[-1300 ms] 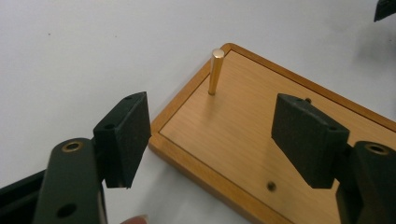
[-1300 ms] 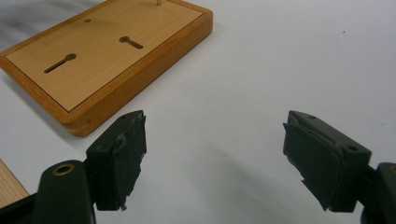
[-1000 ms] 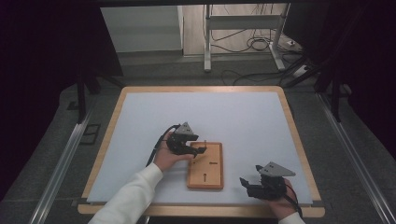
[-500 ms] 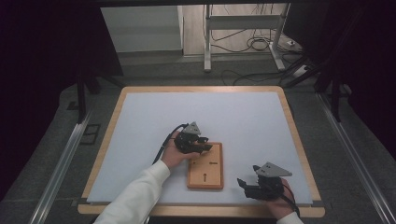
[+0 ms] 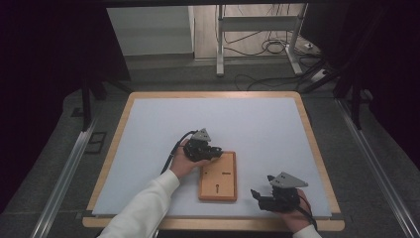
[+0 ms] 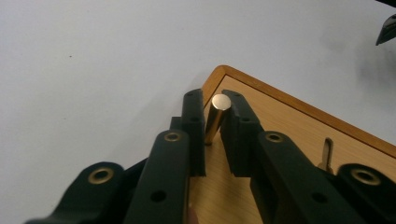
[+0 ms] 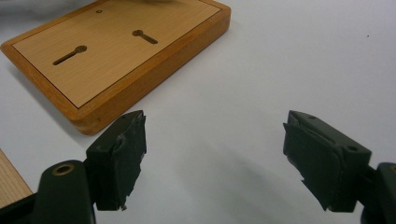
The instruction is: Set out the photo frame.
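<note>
Brass pin (image 6: pixel 215 119) newly between closing left tongs (image 6: pixel 212 122).

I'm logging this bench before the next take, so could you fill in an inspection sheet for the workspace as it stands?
Surface: pale blue-white mat on a wood-edged table, bare apart from the job's things.
Job's things: flat rectangular wooden board with keyhole slots; a short brass cylindrical pin stands upright near the board's corner.
Clutter: nothing seen.
Grippers: left claw has just been closing around the brass pin, jaws close on either side of it; whether the pads press it I cannot tell. Right claw open, nothing between its jaws, resting apart from the board.
Cables: black cable trails from the left claw; loose cables on the floor beyond the table.
Surroundings: grey floor, metal frame legs, dark curtains.
</note>
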`<act>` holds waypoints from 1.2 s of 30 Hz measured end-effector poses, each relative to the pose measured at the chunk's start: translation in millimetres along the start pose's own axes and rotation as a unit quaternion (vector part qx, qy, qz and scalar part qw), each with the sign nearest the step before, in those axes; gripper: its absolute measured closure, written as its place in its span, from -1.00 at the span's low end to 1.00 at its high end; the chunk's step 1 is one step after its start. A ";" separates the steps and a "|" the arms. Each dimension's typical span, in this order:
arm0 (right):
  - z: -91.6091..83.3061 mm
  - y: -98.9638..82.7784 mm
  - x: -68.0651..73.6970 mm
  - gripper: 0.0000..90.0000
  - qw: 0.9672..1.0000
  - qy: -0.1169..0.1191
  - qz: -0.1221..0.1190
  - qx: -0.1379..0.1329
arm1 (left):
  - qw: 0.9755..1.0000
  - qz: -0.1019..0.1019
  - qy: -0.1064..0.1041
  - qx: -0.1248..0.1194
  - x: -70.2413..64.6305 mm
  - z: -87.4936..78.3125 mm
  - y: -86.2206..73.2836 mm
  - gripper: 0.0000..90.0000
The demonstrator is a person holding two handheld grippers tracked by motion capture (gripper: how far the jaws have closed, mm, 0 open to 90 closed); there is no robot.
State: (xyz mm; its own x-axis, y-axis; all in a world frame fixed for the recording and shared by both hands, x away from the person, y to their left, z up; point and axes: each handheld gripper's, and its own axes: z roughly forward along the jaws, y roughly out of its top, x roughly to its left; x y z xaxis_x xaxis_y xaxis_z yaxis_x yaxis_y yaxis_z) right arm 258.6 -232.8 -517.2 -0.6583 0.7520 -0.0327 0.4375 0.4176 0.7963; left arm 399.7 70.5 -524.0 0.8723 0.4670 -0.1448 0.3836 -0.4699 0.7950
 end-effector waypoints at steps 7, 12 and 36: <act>-0.6 -0.2 -0.7 -0.53 1.000 -0.002 -0.002 -0.001 | 1.000 -0.001 0.002 0.002 -0.2 0.0 0.1 0.82; -0.6 0.2 -0.1 -0.53 1.000 -0.001 -0.003 0.000 | 1.000 -0.006 0.002 -0.001 -0.8 0.3 0.1 0.84; 7.6 16.7 41.5 -0.80 0.995 -0.006 -0.098 0.013 | 0.999 -0.034 -0.032 0.024 9.2 -0.4 4.8 0.82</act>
State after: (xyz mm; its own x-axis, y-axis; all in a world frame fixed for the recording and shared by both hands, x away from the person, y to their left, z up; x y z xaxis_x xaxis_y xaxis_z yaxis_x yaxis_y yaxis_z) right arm 243.2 -190.7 -509.8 -0.7249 0.6611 -0.1934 0.3178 0.5701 0.7576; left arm 409.5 72.8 -521.2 0.8601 0.4521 -0.2362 0.4560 -0.4738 0.7534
